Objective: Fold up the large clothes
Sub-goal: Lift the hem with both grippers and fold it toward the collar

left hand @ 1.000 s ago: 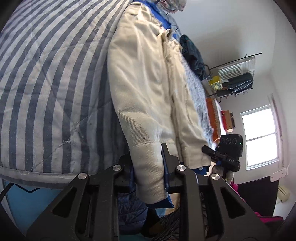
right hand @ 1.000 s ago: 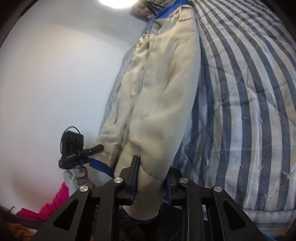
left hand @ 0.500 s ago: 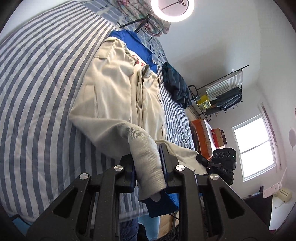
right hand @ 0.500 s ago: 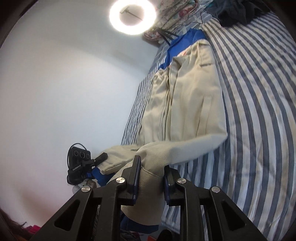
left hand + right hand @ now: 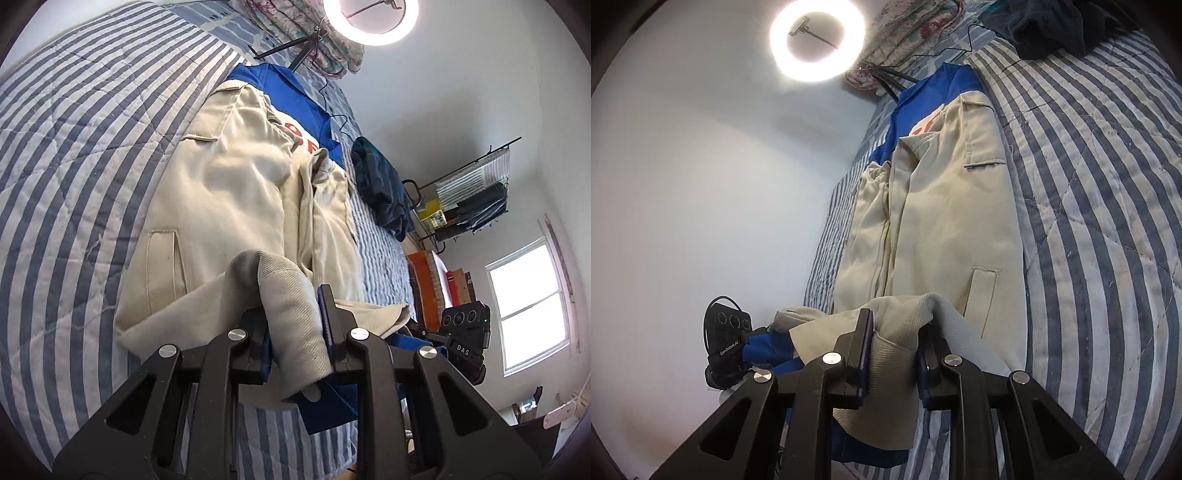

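You are pinching a ribbed cuff of the cream jacket [image 5: 229,206] in each gripper. Your left gripper [image 5: 295,328] is clamping its two fingers on one sleeve end, the cloth bunching up and arching above the jaws, with a blue lining edge hanging out just below. Your right gripper [image 5: 894,354] is squeezing the other cuff the same way, the ribbed fabric filling the gap between its fingers and draping down beneath them.

The jacket is lying lengthwise on the striped bedspread [image 5: 74,155], front up, its collar toward the far end of the bed and its hem nearest you. Both sleeves are folding inward across the lower body of the jacket. A blue garment [image 5: 291,96] with red lettering is lying under the jacket, showing past the collar. A dark bundle of clothing [image 5: 380,192] is sitting farther along the bed, well apart from the jacket. A ring light [image 5: 816,40] is glowing by the wall beyond the bed.
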A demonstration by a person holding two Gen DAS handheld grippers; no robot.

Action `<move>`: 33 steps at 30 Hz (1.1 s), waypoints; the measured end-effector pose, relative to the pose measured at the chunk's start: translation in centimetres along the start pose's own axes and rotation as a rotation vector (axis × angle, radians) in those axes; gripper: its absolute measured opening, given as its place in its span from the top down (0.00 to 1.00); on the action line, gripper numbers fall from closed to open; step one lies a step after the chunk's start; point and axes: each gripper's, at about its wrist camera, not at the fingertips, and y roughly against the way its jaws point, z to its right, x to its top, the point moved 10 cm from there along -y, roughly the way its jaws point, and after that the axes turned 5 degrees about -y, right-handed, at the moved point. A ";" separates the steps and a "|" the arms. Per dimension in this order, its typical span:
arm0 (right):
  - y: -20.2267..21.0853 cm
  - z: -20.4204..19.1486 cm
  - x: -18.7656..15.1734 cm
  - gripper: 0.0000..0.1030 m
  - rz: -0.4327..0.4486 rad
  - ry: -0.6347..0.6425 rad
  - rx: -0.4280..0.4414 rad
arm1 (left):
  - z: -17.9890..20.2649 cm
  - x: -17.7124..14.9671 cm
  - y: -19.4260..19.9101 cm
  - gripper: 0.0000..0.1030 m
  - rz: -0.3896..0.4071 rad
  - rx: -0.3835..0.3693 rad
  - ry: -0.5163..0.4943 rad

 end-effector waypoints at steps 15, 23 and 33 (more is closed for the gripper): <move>-2.1 2.2 2.6 0.57 -0.035 -0.125 0.059 | -3.3 1.9 -4.0 0.69 -0.046 -0.030 0.138; 3.6 1.3 5.3 0.29 0.107 -0.137 0.135 | -2.4 4.2 -0.9 0.47 0.006 -0.158 0.214; 3.4 3.8 2.3 0.36 0.055 0.025 -0.107 | -4.2 5.7 1.4 0.31 0.091 -0.072 0.169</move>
